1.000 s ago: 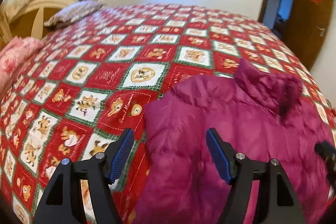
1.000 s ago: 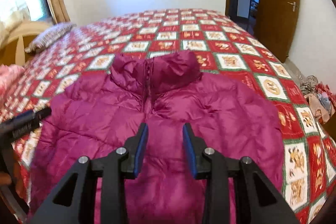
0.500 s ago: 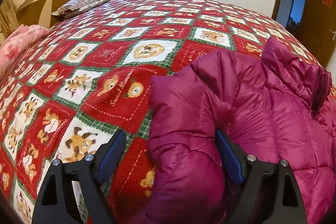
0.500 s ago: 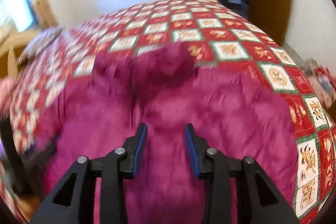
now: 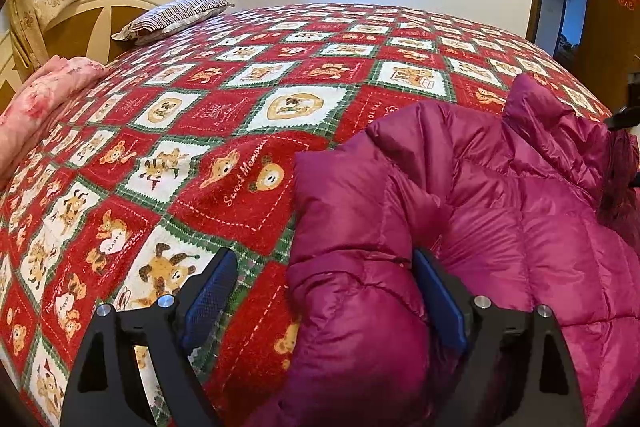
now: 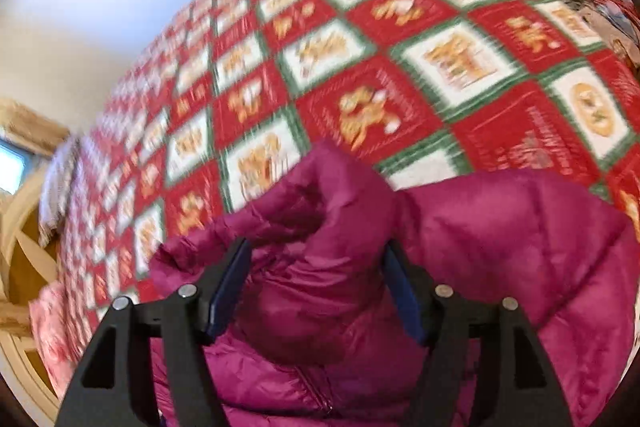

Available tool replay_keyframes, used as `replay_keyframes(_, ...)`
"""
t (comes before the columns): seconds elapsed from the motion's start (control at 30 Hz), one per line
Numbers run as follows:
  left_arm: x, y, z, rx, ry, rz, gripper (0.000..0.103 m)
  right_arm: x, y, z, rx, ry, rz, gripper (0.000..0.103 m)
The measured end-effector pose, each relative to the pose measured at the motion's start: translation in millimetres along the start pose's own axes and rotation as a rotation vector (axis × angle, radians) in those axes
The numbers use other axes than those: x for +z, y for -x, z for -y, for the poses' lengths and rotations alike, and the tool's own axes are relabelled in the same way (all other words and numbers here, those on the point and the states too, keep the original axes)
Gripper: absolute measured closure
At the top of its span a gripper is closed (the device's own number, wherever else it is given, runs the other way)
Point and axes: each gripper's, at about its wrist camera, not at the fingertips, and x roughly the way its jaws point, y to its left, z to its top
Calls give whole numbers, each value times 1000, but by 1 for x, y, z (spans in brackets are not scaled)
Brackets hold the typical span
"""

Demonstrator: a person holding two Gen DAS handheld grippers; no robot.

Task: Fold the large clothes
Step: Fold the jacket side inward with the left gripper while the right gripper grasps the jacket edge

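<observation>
- The magenta puffer jacket (image 5: 500,211) lies spread on the red patchwork bedspread (image 5: 240,115), collar toward the far side of the bed, padding puffed up rather than flat. I read this as the start of a fold, with each gripper taking up its own spot on the garment.
- The left gripper (image 5: 324,299) sits at the jacket's left edge. Its jaws stand wide, one blue pad (image 5: 210,291) over bare bedspread, the other tucked against the bulging sleeve or shoulder roll. The padding fills only part of the gap, so nothing is pinched yet.
- Straddling the edge this way makes sense to me: one finger outside, one inside, ready to close on the thick seam and carry that side over the body.
- The left gripper pitches steeply down toward the bed, low and close to the fabric.
- The right gripper (image 6: 316,291) is over the collar (image 6: 320,203). Its jaws are opening, and the standing collar rises between them, though I can't tell whether either pad touches it.
- That view is smeared and the bed tilts hard across it, so the wrist looks rolled, pointing steeply down.
- A striped pillow (image 5: 176,17) and a pink quilt (image 5: 44,95) sit well apart from the jacket, by the headboard (image 5: 92,23).
</observation>
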Motion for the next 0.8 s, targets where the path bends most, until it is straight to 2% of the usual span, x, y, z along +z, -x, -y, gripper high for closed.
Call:
replay_keyframes(0.07,0,-1,-1,-3,3,-1,14,-6,-2,0,-27,21,-7,59)
replay_keyframes(0.1,0,-1,-1,-7,6,-2,14,-9,2,0,-37,42,-1,65)
replay_keyframes(0.13,0,-2,-2,-10,9,-5,14,-12,6,1,-44,62,3,76)
replay_keyframes(0.17,0,-2,-2,-12,11,-6,14,-16,12,3,-57,92,6,79)
replay_keyframes(0.33,1,-3,-3,-17,15,-11,14,-37,33,28,-96,184,9,87)
replay_keyframes(0.47,1,-5,-4,-24,20,-17,14,-52,27,53,-147,203,-4,91)
replay_keyframes(0.53,1,-5,-5,-31,23,-23,13,-61,24,68,-116,176,18,94)
replay_keyframes(0.6,2,-7,-7,-49,35,-34,12,-72,25,76,-83,192,103,95)
replay_keyframes(0.7,3,-8,-8,-65,33,-48,12,-94,23,70,-125,321,269,95)
replay_keyframes(0.8,12,2,-3,-100,-23,-56,12,-98,27,72,-121,322,323,94)
